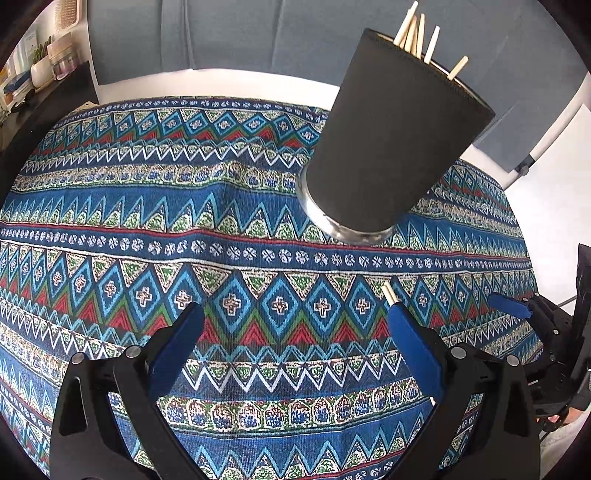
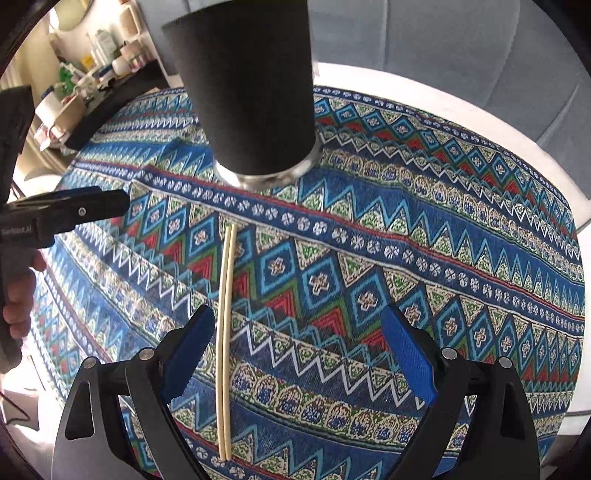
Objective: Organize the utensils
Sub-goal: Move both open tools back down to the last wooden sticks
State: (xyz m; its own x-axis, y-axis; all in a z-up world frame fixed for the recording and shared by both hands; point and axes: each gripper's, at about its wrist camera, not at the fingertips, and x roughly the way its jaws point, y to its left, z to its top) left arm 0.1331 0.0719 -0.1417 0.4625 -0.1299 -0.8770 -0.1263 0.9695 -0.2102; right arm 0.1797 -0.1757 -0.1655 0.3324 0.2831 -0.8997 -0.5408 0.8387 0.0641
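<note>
A black-sleeved cup (image 1: 391,140) with a shiny base stands on the patterned cloth, and several wooden chopsticks (image 1: 417,33) poke out of its top. In the right wrist view the cup (image 2: 251,92) is straight ahead. A pair of pale chopsticks (image 2: 226,332) lies flat on the cloth between my right gripper's (image 2: 297,314) open jaws, close to the left finger, with no pad pressing on them. My left gripper (image 1: 295,306) is open over bare cloth. The ends of the pair of chopsticks (image 1: 388,291) peek out behind its right finger.
The round table (image 2: 369,79) carries a blue, red and green patterned cloth (image 1: 221,229). A blue-grey sofa (image 1: 221,33) stands behind it. A dark shelf with jars and bottles (image 2: 96,59) is at the far left. A hand (image 2: 18,299) holds the left gripper's handle.
</note>
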